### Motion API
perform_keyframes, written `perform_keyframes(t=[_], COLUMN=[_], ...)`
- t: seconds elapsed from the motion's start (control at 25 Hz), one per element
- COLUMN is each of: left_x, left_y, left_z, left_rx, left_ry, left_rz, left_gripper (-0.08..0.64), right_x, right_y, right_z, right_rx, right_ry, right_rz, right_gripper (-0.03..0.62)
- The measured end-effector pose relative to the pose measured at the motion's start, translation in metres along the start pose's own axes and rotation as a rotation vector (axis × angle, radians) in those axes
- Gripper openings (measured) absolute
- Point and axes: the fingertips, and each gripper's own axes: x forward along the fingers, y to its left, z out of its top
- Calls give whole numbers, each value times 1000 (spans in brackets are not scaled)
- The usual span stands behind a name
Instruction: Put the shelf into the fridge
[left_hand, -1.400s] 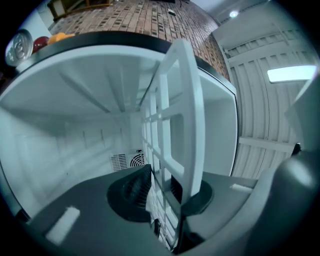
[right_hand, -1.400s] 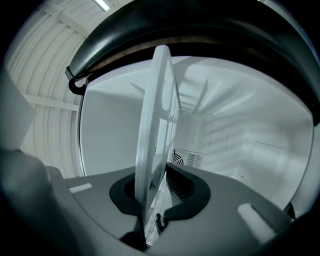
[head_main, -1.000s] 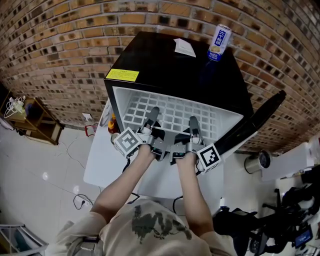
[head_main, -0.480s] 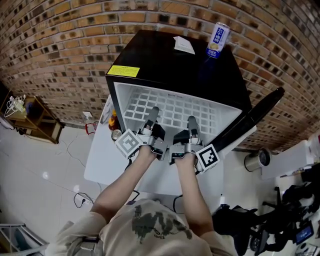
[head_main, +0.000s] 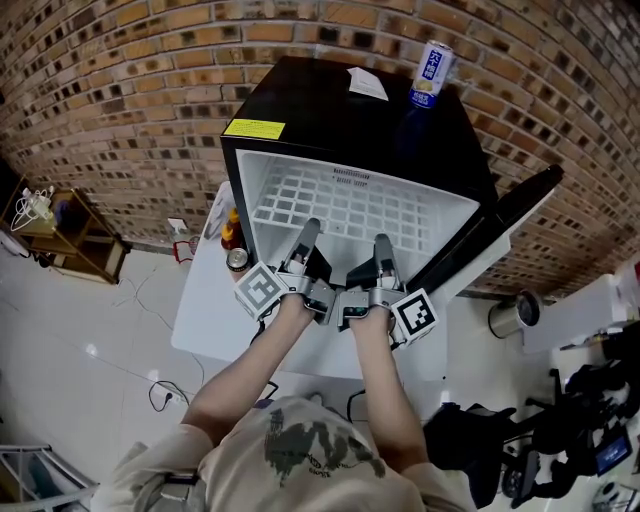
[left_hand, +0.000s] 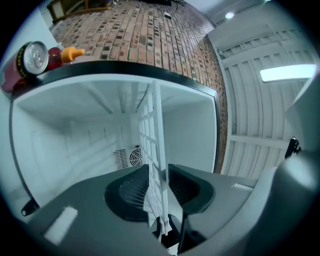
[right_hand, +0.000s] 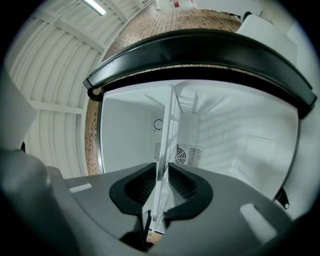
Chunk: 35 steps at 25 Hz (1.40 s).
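Observation:
A white wire-grid shelf (head_main: 340, 205) lies flat, reaching into the open black mini fridge (head_main: 340, 110). My left gripper (head_main: 308, 232) is shut on the shelf's near edge at the left, my right gripper (head_main: 383, 244) shut on it at the right. In the left gripper view the shelf (left_hand: 152, 145) stands edge-on between the jaws of the left gripper (left_hand: 159, 187), with the white fridge interior (left_hand: 75, 140) and a rear vent behind. The right gripper view shows the same shelf (right_hand: 167, 145) pinched by the right gripper (right_hand: 161, 185), with the black door frame (right_hand: 200, 55) above.
The fridge door (head_main: 480, 235) hangs open to the right. A drink can (head_main: 427, 74) and a paper (head_main: 368, 86) sit on the fridge top. Bottles and a can (head_main: 234, 245) stand at the left. A wooden rack (head_main: 60, 235) is left; brick wall (head_main: 120, 60) behind.
Both grippers have pushed the shelf further forward, so more of the grid now lies inside the fridge cavity. The grip on it is unchanged.

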Motion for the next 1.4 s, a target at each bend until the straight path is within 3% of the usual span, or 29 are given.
perform_keyframes(t=[0.24,0.44,0.56,0.72,1.0,1.16,1.4], left_x=[-13,-27,-32,-39,-57,-70,-86], left_y=[-15,-16,-22,-24,-33,-34,-38], left_z=[-9,-16,-22,-24,-28,-22,-20], left_rx=[-48,15,-20,-2,-81,-39,-77], left_ry=[4,38,46,66,81,97,91], left_rz=[-28,-17,-24,-21,-38,-28,-35], left_gripper=[95,58,55,46,40,37,35], right_x=[-18,-32,-40,-49,-67,-76,-86], right_y=[5,11,13,18,24,27,33], right_z=[-7,-10,-11,-14,-27,-37,-52], right_rx=[2,0,-4,-9,-13,-18,-25], right_ry=[3,1,-4,-9,-19,-20,-4], right_rz=[-1,11,7,15,13,9,14], right_gripper=[58,34,29,24,20,18,18])
